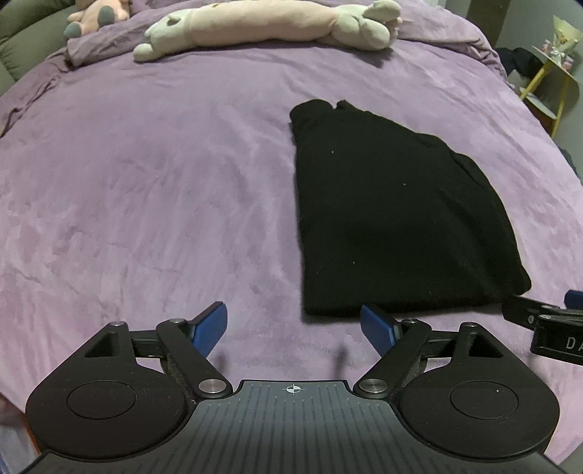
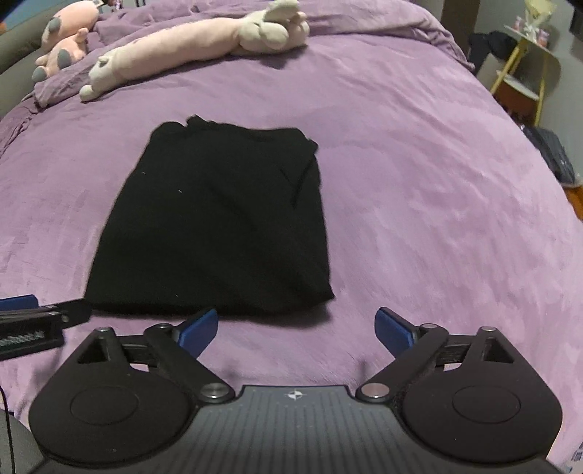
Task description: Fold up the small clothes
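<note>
Black folded garment (image 2: pixel 215 222) lies flat on the purple blanket (image 2: pixel 419 218). Left gripper (image 1: pixel 294 330) and right gripper (image 2: pixel 296 330) both gape wide, empty, just short of it

purple bedspread (image 1: pixel 145 182), long pink plush toy (image 1: pixel 255 29), smaller pink plush (image 2: pixel 69 36), yellow side table (image 2: pixel 524 69)

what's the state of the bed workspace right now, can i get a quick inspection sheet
surface: purple bedspread, lightly wrinkled
job's things: black garment folded into a flat rectangle, nothing holding it
clutter: long plush toy and pink plush toy at the far edge
grippers: left gripper and right gripper both open, empty, near the garment's closest edge
cables: thin dark cable at lower left of right view
surroundings: yellow-legged stand beside the bed
</note>
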A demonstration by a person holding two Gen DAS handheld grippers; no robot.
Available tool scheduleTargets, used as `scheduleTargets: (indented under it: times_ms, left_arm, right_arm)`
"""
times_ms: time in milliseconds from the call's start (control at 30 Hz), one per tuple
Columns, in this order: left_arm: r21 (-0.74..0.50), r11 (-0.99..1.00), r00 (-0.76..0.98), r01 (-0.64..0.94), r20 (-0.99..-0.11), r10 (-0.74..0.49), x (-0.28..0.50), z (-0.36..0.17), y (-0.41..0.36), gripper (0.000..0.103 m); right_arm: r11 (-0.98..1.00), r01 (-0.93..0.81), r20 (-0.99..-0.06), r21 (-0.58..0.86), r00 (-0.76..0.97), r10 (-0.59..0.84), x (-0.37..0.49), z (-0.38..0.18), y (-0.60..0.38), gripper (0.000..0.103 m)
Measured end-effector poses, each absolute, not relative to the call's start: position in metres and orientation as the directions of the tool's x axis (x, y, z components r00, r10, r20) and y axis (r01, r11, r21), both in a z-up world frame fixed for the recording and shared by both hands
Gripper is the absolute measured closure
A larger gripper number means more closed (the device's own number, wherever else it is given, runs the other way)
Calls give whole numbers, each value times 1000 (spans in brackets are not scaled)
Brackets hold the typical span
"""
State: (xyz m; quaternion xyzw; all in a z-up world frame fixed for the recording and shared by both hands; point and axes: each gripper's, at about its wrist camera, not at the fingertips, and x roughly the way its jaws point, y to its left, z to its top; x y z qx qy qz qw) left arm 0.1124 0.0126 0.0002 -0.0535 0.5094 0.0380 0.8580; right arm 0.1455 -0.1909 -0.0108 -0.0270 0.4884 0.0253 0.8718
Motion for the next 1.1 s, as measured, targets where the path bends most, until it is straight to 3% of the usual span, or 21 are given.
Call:
scheduleTargets:
  times_ms: [300,1100]
  left_arm:
    - [-2,995,484,-99,-874,47,124,3,2,15]
    - [-9,995,474,-96,-880,38,126,1,1,15]
  right_arm:
    - [996,-86,-860,-26,510,22,159,-6,-175,8]
    - [996,-80,-863,-26,505,19,158,-5,-172,8]
